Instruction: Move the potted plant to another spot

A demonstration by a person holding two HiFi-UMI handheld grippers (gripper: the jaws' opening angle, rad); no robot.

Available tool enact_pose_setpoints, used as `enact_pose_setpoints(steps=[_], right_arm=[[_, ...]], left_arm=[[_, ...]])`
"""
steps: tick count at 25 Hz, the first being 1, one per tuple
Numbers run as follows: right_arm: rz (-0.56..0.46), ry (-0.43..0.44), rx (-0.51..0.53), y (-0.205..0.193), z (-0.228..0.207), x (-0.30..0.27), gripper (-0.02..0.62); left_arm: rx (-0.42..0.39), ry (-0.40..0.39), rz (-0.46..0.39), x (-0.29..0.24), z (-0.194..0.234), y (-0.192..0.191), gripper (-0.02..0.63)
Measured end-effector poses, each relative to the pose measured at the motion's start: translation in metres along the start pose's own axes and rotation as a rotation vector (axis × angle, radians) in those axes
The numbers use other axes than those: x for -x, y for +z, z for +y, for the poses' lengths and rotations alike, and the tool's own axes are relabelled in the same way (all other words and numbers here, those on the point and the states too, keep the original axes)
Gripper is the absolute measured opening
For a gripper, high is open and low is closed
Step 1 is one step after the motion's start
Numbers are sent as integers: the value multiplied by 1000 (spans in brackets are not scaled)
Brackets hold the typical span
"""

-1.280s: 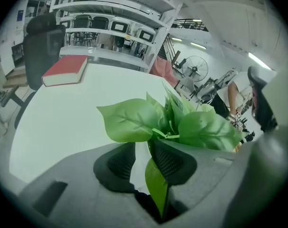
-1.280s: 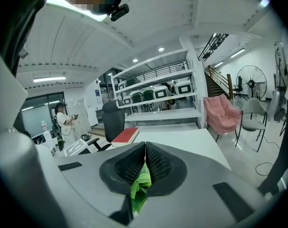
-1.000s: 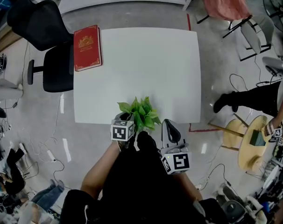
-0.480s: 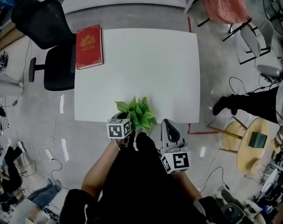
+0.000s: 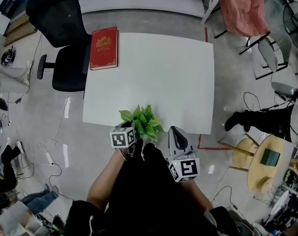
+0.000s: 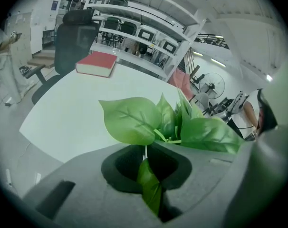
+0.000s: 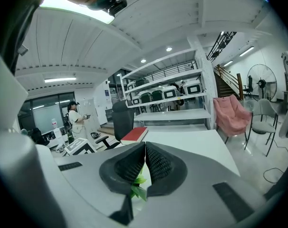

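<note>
So the left gripper [image 6: 148, 172] has just been closing its jaws, and now they're pinched on the potted plant [image 5: 140, 121]. One leaf and a thin stem are caught right in the seam between the pads, with the rest of the leaves fanned out above. The pot itself is hidden. In the head view the plant sits at the 6 o'clock edge of the white table [image 5: 159, 73]. The right gripper [image 7: 144, 165] hangs at the plant's 4 o'clock, off the table, pads pressed together on nothing. A red book [image 5: 104, 48] lies at the table's 10 o'clock corner, next to a black office chair [image 5: 65, 43].
</note>
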State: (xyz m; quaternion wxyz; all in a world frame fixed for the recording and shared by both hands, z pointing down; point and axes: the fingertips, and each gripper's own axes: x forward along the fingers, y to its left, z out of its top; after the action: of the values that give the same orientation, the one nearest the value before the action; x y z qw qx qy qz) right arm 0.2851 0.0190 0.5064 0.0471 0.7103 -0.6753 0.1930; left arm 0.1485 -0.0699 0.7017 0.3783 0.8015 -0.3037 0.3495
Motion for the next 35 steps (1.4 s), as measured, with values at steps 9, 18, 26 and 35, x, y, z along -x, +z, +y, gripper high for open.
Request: enact_pose_setpoints(steps=[9, 18, 26, 35], right_arm=[[6, 151, 41, -1, 38, -7, 12], [10, 303, 99, -3, 91, -20, 13], [15, 389, 113, -5, 143, -38, 12], [6, 484, 173, -1, 212, -69, 12]], left_arm=[[106, 79, -90, 41, 28, -10, 38], [181, 166, -136, 87, 75, -34, 38], [233, 217, -161, 127, 119, -53, 38], [294, 227, -187, 158, 178, -58, 38]])
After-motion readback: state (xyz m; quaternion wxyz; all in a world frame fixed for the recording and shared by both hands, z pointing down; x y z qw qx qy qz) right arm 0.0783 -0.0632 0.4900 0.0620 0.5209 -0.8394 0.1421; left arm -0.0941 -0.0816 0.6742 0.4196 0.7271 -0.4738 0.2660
